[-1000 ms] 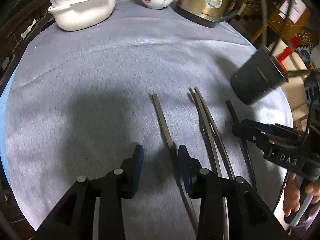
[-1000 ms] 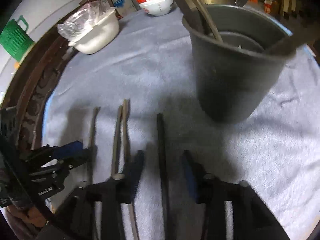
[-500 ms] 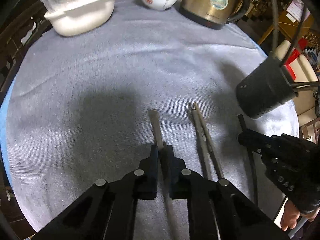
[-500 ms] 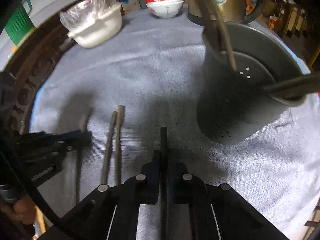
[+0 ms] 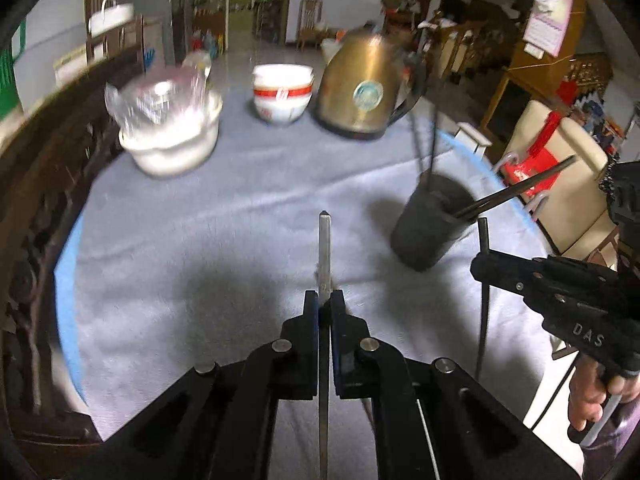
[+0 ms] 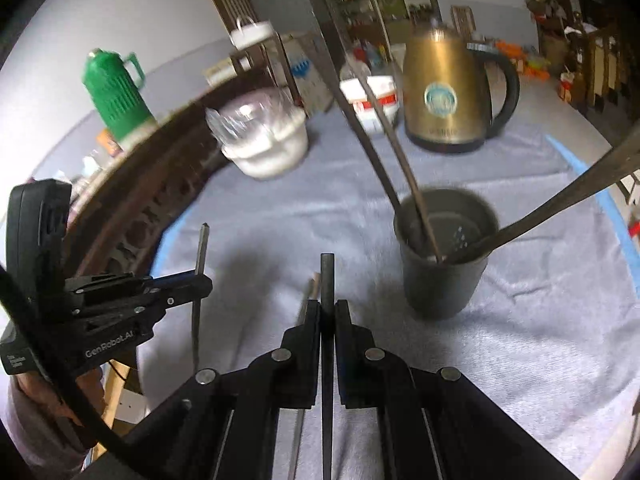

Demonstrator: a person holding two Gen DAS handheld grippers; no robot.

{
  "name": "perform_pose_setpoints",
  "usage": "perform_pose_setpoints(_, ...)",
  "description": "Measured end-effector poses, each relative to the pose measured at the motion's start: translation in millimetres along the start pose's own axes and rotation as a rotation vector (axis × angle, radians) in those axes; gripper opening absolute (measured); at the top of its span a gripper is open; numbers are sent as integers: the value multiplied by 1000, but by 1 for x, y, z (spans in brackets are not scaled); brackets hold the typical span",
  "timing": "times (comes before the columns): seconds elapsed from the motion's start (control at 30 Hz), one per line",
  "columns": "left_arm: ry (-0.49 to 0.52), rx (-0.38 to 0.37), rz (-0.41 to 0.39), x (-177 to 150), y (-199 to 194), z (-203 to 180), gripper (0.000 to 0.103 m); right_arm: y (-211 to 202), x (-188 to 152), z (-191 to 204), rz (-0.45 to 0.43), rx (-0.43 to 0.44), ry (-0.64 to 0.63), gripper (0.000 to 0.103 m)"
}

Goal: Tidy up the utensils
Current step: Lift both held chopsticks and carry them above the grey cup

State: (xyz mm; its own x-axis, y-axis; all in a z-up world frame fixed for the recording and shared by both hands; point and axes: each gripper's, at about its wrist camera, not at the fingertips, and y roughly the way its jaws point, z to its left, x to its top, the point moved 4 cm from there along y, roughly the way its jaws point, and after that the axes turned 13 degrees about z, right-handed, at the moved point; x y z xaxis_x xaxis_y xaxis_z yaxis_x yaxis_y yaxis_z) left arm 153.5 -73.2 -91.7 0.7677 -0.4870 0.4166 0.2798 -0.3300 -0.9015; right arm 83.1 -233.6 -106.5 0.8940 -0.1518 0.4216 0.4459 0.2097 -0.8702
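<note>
Currently, status by item:
Left gripper (image 5: 324, 306): pinching a grey chopstick (image 5: 324, 248), lifted clear of the tabletop (image 5: 200, 240).
Right gripper (image 6: 327, 312): pinching a dark chopstick (image 6: 327, 280), also raised.
Holder (image 6: 444, 280): dark cup standing upright on the tabletop, already containing several utensils.
Remaining: one pair of chopsticks (image 6: 306, 304) lies on the cloth beside the right gripper; both held pieces are not yet in the holder.
Progress: judged partly complete.

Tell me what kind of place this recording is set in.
Most likely a lived-in home dining area: a round table under a grey cloth holds a brass-coloured electric kettle and stacked bowls, with a dark utensil holder and cluttered shelves behind.
</note>
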Motion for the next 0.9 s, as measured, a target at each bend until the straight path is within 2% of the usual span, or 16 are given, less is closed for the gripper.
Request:
perform_pose_setpoints(0.23,31,-7,-133,3,-57,-21,5,-57,4,7,-164,10,-6,7)
perform_pose_setpoints(0.43,20,-24,-243,21,-85,-34,5,-98,14,-1,-296,-3,37,7)
perform_pose_setpoints(0.9,-61,-75,-450,83,-120,-53,5,-161,51,-27,-613,-48,101,7)
